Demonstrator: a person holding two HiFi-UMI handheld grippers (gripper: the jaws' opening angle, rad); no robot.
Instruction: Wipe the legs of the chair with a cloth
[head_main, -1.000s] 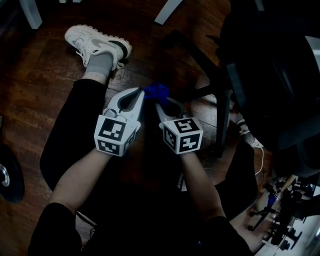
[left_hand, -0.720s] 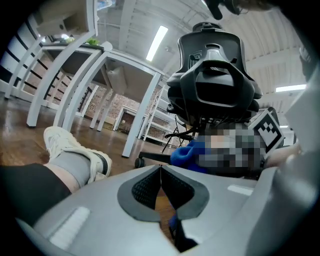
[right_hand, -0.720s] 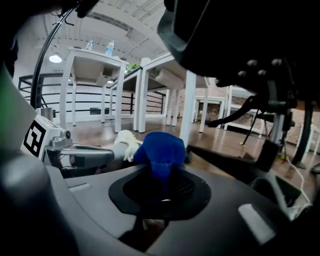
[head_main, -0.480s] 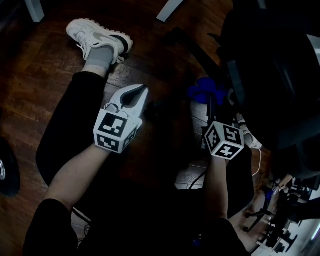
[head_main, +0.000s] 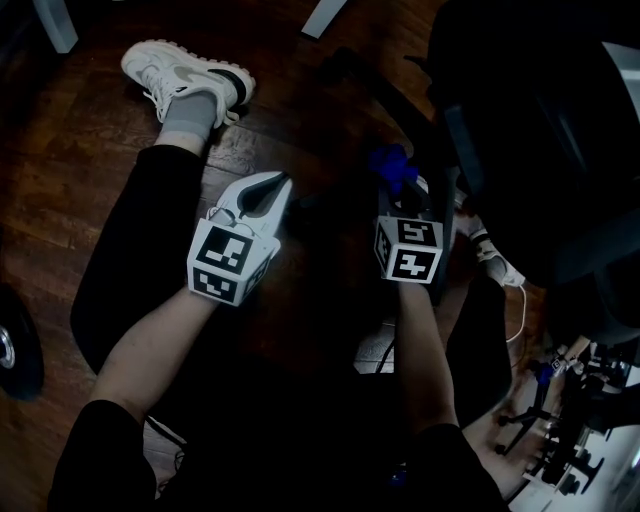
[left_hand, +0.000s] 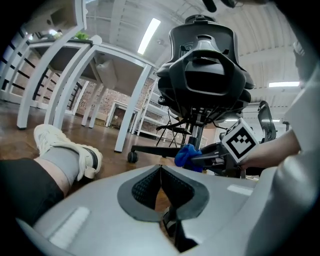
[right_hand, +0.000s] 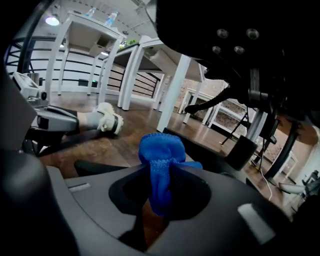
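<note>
A blue cloth (head_main: 392, 165) (right_hand: 161, 160) is bunched between the jaws of my right gripper (head_main: 397, 188) (right_hand: 162, 172), which is shut on it. The cloth sits right by a dark leg (head_main: 400, 105) of the black office chair (left_hand: 202, 75); whether it touches the leg I cannot tell. Another chair leg (right_hand: 220, 157) runs across the floor just beyond the cloth. My left gripper (head_main: 278, 186) (left_hand: 160, 168) is shut on nothing and hangs to the left above a person's black trouser leg. From the left gripper view the cloth (left_hand: 187, 155) shows at the right gripper's tip.
A white shoe (head_main: 185, 75) with a grey sock rests on the dark wooden floor at the upper left. White table legs (left_hand: 60, 80) stand behind. A castor (left_hand: 132, 157) ends one chair leg. A white cable (head_main: 515, 300) and tools (head_main: 565, 430) lie at the lower right.
My right gripper has carried the blue cloth rightward, away from the left gripper, over to the chair's leg. The left gripper has stayed where it was.
</note>
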